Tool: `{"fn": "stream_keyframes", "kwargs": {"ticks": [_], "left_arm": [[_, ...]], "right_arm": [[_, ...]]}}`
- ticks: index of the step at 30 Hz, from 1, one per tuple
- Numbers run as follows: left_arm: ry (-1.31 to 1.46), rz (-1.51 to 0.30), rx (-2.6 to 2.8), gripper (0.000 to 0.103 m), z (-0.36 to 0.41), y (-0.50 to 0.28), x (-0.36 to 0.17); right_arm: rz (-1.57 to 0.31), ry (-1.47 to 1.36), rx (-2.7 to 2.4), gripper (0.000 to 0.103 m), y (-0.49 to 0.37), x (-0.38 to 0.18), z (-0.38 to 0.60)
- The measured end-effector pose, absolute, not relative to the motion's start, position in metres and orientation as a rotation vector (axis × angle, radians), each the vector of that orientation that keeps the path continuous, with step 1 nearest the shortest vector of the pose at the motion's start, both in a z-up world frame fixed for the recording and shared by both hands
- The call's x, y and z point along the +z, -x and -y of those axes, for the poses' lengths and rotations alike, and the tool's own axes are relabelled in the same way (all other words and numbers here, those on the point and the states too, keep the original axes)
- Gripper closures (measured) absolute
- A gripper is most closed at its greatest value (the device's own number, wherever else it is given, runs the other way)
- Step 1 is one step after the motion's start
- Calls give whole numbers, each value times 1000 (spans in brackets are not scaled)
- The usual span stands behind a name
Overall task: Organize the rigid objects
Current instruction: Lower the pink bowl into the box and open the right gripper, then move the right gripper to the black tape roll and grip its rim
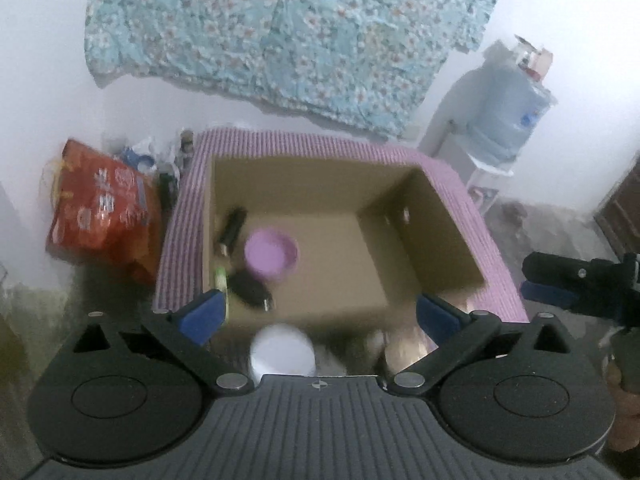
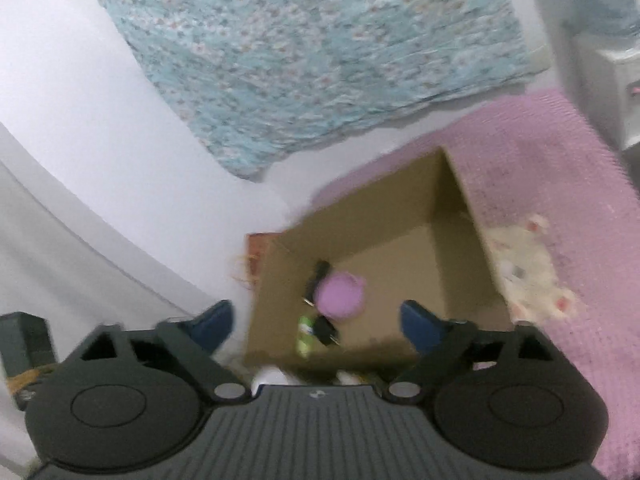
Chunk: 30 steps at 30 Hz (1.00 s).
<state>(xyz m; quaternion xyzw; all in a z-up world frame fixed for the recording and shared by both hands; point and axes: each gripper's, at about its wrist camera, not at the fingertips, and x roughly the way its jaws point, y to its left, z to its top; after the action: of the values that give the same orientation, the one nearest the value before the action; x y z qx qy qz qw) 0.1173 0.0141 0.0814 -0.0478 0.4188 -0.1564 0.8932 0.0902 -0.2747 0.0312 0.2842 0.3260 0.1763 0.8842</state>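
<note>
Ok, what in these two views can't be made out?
- Left wrist: items in front of the box, blurred and partly behind the gripper body.
- Left wrist: clutter behind the red bag, too blurred.
- Right wrist: dark items beside the purple bowl, motion-blurred.

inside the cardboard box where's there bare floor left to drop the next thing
The right half of the cardboard box floor is bare, from the purple bowl to the right wall. The near-left corner is crowded: bowl, two black items and a green one.
</note>
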Motion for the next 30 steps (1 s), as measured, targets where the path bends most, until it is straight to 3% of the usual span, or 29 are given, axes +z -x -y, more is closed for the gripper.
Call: {"fn": "stream_keyframes", "kwargs": {"ticks": [14,25,30], "left_arm": [[45,-996,-328,1,-7,-60,10],[-24,-1003,-328,1,1,-48,-10],[-53,-1025,-360,1,9,-52,-20]], "right_arm": [[-843,-169,100,0,-18,-26,221],[-744,74,87,0,-6,-22,200],[-744,-4,144,0,-11,-31,203]]}}
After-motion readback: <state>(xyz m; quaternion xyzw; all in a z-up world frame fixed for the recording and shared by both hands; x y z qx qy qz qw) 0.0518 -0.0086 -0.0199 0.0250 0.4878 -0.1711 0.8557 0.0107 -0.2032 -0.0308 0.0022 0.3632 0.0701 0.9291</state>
